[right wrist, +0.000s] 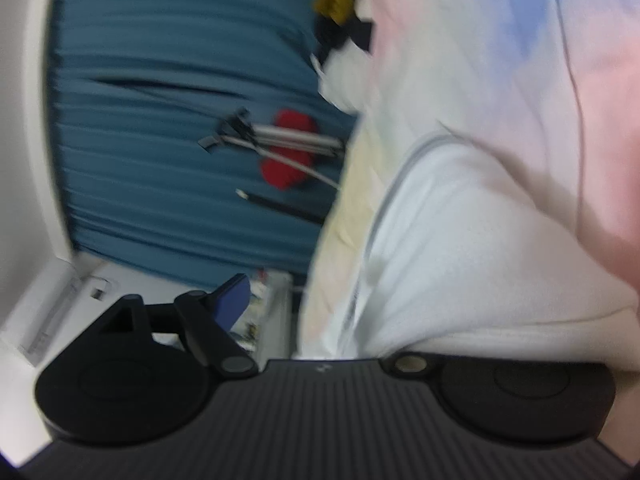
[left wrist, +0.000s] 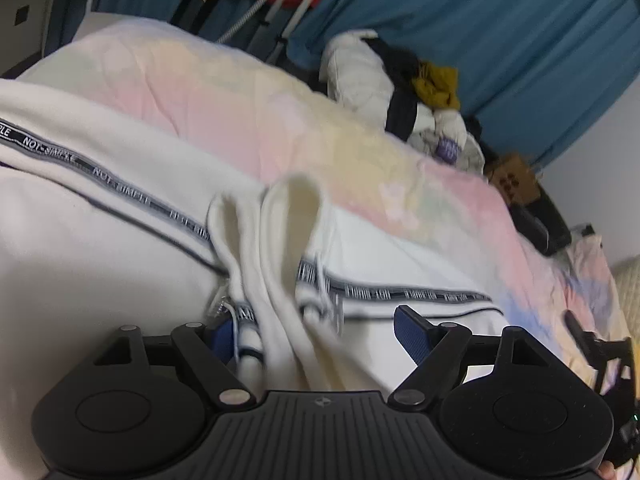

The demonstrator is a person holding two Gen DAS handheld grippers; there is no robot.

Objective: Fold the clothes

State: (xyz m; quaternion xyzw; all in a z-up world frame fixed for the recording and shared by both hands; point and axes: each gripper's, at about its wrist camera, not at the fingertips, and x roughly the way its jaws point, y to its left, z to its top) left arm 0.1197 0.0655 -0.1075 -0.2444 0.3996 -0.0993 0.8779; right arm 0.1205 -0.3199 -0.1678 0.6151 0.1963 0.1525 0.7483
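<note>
Hoodie [left wrist: 120, 208] on bed [left wrist: 240, 92], clothes pile [left wrist: 400, 80]

Right hand-held gripper [right wrist: 320, 312] — 1 finger hidden under white garment [right wrist: 460, 260].

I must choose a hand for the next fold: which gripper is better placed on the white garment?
Left, probably. The left gripper stands open, bunched fabric of the white garment with printed black tape lying between its fingers. The right gripper's view is blurred, one finger hidden behind cloth.

My hoodie [left wrist: 120, 240] is soft matt white fleece with woven printed tape [left wrist: 132, 196]. At twelve o'clock the bedspread [left wrist: 240, 92] is smooth pastel cloth. My left gripper [left wrist: 316, 332] is matt black ribbed plastic, with textured blue pads [left wrist: 408, 328].
</note>
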